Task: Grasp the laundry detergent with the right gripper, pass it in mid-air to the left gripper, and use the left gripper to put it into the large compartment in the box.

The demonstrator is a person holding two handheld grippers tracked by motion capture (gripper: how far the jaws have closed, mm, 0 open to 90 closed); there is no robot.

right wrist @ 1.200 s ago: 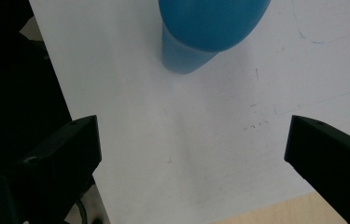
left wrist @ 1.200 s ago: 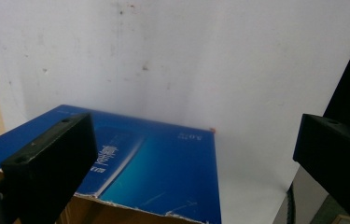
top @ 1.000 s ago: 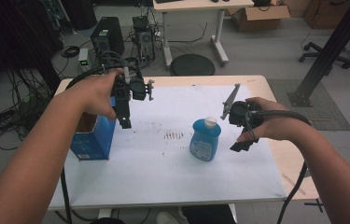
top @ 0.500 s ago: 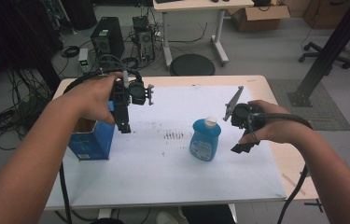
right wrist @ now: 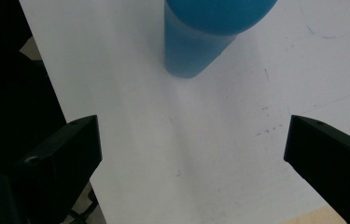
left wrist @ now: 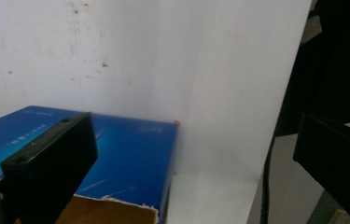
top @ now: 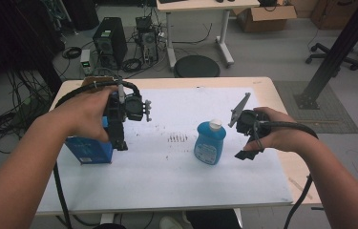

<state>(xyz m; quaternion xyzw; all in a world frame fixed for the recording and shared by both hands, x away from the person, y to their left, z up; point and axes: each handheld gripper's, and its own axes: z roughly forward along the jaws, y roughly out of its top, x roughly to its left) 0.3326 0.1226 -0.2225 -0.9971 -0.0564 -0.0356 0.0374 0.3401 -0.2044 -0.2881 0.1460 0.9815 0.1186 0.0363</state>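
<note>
A blue cardboard box [top: 88, 151] stands near the left edge of the white sheet [top: 167, 176]. My left gripper [top: 119, 143] hangs over the box's right end, jaws pointing down. In the left gripper view the box [left wrist: 130, 154] lies under the left jaw, its torn top flap showing, and the left gripper [left wrist: 191, 163] is open and empty. A blue bottle [top: 210, 142] with a white cap stands upright right of centre. My right gripper [top: 246, 148] sits just right of it. In the right gripper view the bottle [right wrist: 200, 42] is ahead of the open, empty right gripper [right wrist: 191, 158].
The wooden table [top: 281, 109] shows bare beyond the sheet's right edge. Small dark marks [top: 179, 139] dot the sheet between box and bottle. Behind the table are a round black stool [top: 196, 66], a computer tower [top: 109, 40], floor cables and another desk [top: 200, 7].
My left gripper has come down and slightly nearer, closer to the blue box. The right gripper has hardly moved, and the bottle and box stay put.
</note>
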